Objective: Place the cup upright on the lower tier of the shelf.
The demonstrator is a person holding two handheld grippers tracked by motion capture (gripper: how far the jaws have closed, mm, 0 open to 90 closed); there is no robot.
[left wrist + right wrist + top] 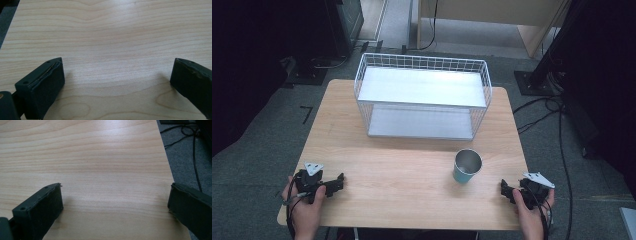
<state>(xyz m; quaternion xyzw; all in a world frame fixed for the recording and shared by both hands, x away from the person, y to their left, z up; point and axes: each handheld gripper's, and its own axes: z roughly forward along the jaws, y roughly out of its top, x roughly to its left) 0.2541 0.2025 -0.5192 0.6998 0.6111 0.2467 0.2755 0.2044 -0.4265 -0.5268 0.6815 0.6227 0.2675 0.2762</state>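
Wide light-wood table (412, 185) first, and at its far half sits a white wire basket rack with two flat grey shelves (422, 95), both shelves bare. Nearer in, right of centre, stands a small teal cup with a shiny metal inside (467, 167), upright, mouth up, well apart from the rack and near the right gripper (508, 190). That gripper rests low at the table's right front corner, jaws spread wide over bare wood. The left gripper (337, 183) rests at the left front corner, jaws likewise wide apart, nothing between them. The cup looks light, thin-walled and stiff, likely a bit slick; it would tip easily. Best hold, I'd judge: across the wall below the rim, squeezing gently.
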